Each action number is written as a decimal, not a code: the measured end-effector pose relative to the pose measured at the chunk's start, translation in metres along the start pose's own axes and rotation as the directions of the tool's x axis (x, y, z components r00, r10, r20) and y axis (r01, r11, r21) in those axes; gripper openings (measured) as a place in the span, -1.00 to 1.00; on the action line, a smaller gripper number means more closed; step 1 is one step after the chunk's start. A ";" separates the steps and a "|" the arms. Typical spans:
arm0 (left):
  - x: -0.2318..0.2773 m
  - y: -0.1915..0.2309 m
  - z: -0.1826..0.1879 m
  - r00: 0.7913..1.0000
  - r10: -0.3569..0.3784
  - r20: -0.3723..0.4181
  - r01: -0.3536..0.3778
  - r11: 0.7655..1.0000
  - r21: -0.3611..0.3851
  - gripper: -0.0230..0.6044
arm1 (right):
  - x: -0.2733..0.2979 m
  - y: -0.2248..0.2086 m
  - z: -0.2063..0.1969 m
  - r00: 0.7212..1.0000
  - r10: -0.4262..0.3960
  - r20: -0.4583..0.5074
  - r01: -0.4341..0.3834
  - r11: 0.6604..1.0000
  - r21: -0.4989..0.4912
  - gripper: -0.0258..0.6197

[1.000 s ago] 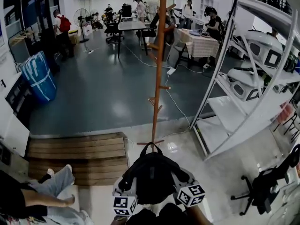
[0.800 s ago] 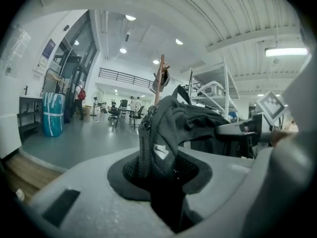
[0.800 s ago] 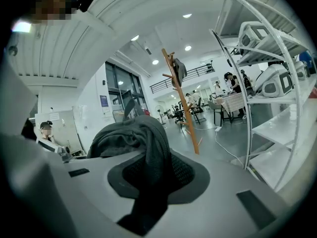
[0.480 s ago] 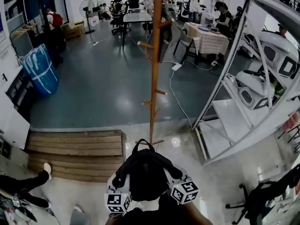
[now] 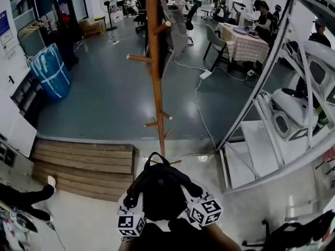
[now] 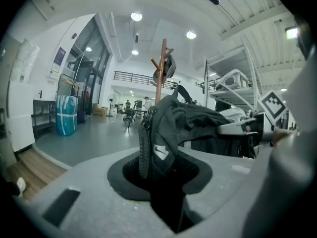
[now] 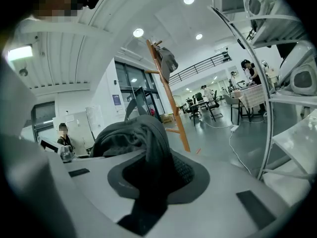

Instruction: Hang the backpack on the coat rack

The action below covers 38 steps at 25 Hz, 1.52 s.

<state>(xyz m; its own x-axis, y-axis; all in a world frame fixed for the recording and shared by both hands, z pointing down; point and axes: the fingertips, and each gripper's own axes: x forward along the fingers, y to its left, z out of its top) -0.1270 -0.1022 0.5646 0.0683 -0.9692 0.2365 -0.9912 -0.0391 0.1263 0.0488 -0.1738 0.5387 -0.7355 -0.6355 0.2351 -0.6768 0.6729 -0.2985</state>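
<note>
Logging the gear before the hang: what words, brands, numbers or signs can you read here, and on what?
No legible words or numbers anywhere.
Backpack: small white patch with a swoosh-like mark, no letters.
Blue wall poster: print too small to read.
Marker cubes: square patterns only, no text.

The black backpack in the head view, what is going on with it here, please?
Two hand-held grippers hold the backpack between them. The left gripper and the right gripper are each shut on a part of its fabric. The wooden coat rack stands on the floor just ahead. The backpack is not yet hung on it.
</note>
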 end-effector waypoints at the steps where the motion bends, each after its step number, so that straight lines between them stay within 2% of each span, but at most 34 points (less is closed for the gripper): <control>1: 0.007 -0.007 0.003 1.000 0.008 0.004 -0.008 1.000 -0.001 -0.56 | 0.001 -0.010 0.006 1.000 0.007 0.001 -0.007 1.000 -0.005 -0.68; 6: 0.039 -0.033 0.021 0.999 0.035 0.015 -0.035 0.999 0.002 -0.56 | 0.009 -0.049 0.033 0.999 0.037 0.011 -0.037 0.999 -0.025 -0.68; 13: 0.072 -0.046 0.037 0.998 0.057 0.002 -0.057 0.998 0.001 -0.56 | 0.027 -0.082 0.057 0.998 0.060 0.009 -0.059 0.998 -0.026 -0.68; 31: 0.159 -0.017 0.047 0.998 0.059 0.012 -0.059 0.998 -0.015 -0.57 | 0.107 -0.128 0.077 0.998 0.062 0.013 -0.061 0.998 -0.023 -0.68; 38: 0.183 -0.004 0.039 0.998 0.065 -0.022 -0.065 0.997 -0.035 -0.57 | 0.133 -0.140 0.073 0.998 0.060 -0.022 -0.060 0.998 -0.013 -0.68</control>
<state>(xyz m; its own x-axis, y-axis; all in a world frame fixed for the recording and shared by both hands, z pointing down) -0.1152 -0.2885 0.5697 0.0066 -0.9643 0.2649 -0.9890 0.0330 0.1445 0.0483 -0.3804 0.5446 -0.7753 -0.5856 0.2366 -0.6316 0.7147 -0.3004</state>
